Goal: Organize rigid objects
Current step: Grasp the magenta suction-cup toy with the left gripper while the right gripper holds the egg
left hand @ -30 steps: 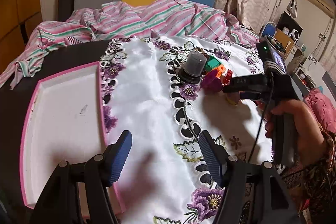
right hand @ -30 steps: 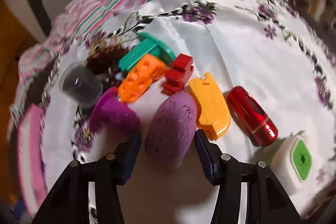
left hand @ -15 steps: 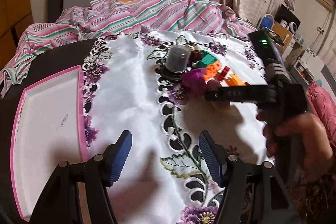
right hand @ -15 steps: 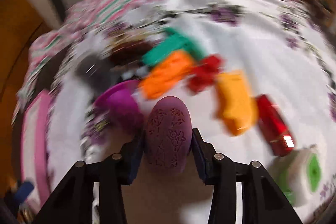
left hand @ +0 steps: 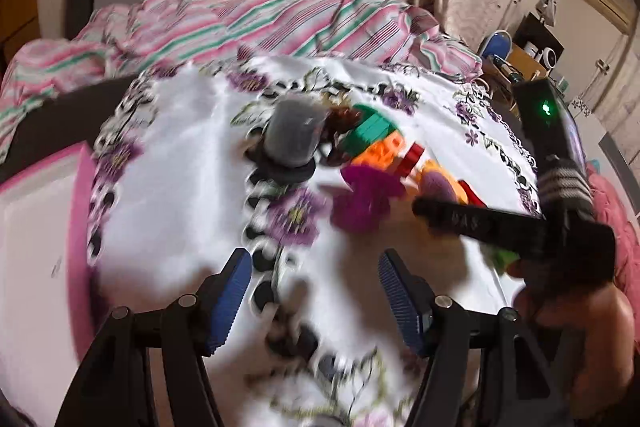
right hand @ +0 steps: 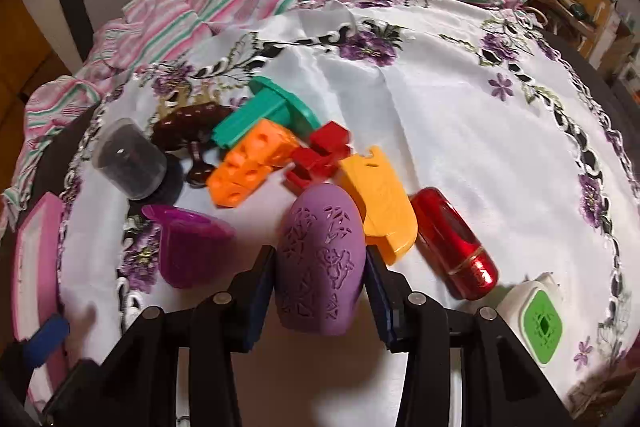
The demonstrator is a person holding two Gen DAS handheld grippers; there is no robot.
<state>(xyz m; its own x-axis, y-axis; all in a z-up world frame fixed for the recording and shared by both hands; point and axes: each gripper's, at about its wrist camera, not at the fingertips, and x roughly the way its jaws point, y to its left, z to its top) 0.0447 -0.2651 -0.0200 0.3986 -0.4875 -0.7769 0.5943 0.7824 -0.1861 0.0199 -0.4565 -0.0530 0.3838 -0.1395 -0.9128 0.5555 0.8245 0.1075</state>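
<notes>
- At the far left of your right wrist view, the pink-rimmed white tray (right hand: 24, 267) lies at the edge of the white floral-embroidered tablecloth (right hand: 440, 131), well apart from the pile of objects.
- Next comes the dark translucent plastic cup (right hand: 128, 163), upside down on a black disc, with the glossy brown hair clip (right hand: 188, 127) just behind it.
- The magenta plastic scoop (right hand: 188, 247) lies on its side just left of your right gripper.
- Your right gripper (right hand: 320, 287) is clamped on the purple oval brush with an embossed pattern (right hand: 320, 259); both blue pads press its sides, the jaws narrowed to the width of its body.
- Behind the brush sit the green plastic stamp-like piece (right hand: 264, 111), the orange block with holes (right hand: 252, 163) and the red plastic clip (right hand: 320, 155), touching one another.
- Right of the brush lies the orange flat plastic case (right hand: 380, 203), then the shiny red metallic capsule-shaped case (right hand: 452, 239) beside it.
- Farthest right sits the white box with a green diamond lid (right hand: 536, 319).
- In your left wrist view, the left gripper (left hand: 314, 293) hovers over bare cloth, its jaws spread wide with nothing between them; the picture is motion-blurred.
</notes>
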